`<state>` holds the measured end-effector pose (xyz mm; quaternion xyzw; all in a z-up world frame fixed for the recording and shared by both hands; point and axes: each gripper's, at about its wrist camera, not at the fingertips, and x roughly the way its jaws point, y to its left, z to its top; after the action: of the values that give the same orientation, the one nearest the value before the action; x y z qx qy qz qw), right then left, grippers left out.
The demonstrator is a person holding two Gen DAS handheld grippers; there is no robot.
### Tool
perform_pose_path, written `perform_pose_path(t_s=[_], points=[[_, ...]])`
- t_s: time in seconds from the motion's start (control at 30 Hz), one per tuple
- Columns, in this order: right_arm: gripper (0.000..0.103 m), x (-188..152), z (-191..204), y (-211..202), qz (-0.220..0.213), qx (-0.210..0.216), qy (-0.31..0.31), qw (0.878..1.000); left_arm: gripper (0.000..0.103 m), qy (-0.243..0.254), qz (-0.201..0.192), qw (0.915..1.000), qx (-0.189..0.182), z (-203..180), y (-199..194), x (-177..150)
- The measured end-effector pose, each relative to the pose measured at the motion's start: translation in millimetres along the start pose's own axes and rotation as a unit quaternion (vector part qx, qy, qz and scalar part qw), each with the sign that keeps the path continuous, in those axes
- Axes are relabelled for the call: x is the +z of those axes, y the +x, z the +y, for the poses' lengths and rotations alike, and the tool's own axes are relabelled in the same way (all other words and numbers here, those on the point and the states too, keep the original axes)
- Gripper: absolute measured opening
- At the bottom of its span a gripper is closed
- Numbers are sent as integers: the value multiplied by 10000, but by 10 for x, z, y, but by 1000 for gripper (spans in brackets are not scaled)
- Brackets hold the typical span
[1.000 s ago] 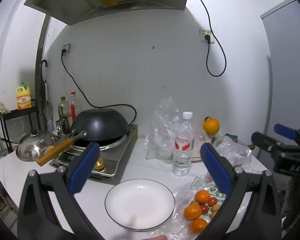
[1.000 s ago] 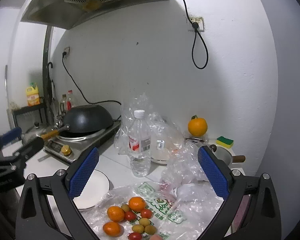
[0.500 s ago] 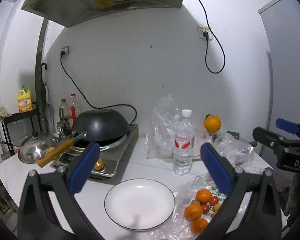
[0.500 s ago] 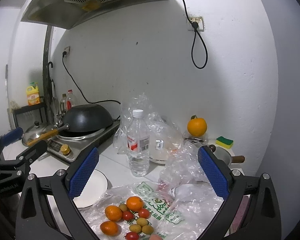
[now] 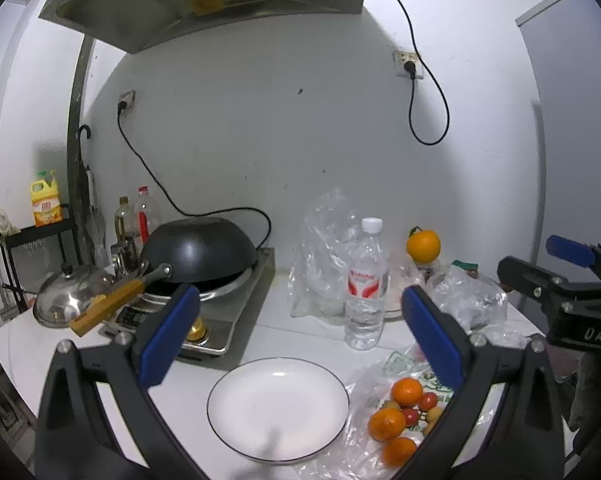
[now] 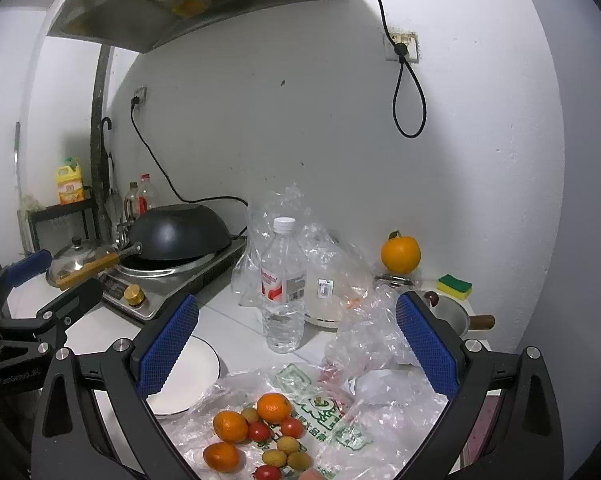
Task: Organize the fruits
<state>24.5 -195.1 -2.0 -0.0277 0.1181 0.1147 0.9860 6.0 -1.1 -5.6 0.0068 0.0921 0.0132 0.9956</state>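
Hovering above the counter with the left gripper (image 5: 296,320) and the right gripper (image 6: 296,320) both spread wide apart, clamping on nothing. Looking down, in the lower centre of the right wrist view, at the fruit lying loose on a flattened plastic bag (image 6: 332,412): three mandarins (image 6: 230,426), a few cherry tomatoes (image 6: 259,432) and some small yellowish fruits (image 6: 287,445), all touching or just beside one another. Seeing the white plate (image 6: 192,380) just left of the bag, bare, and likely waiting as the place for sorting. Judging the mandarins as light, fairly firm yet yielding under the peel, so probably taking a gentle squeeze across the widest part. Treating the tomatoes as smooth, slippery and easily burst, likely calling for a soft pinch dead centre. Expecting the bag to be crinkly and sliding, probably shifting under any dragging, so lifting straight up seeming wiser. Finding no real long axis on the mandarins, being nearly round and slightly flattened; not managing to tell which way the stem ends are facing. Reading the tomatoes as slightly oval, though too small for telling the direction. Noting the cluster itself running from lower left toward the centre of the frame. Also noticing a bigger orange (image 6: 400,254) perching at right centre, well apart from the others, behind a water bottle (image 6: 282,288).
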Motion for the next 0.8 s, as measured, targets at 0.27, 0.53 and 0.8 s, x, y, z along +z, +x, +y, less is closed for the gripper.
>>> perform_pose_path(t_s=[0.27,0.53,0.8], points=[[101,-17,-6,24,3,72,21,10000,102,15,50,10000,81,4,-16,5],[101,-24,28,39,112,66,-135,9998,102,-145,129,9998,64,27,46,-27],[101,-23,26,47,102,103,-93,9999,102,-78,98,9999,36,22,39,-33]])
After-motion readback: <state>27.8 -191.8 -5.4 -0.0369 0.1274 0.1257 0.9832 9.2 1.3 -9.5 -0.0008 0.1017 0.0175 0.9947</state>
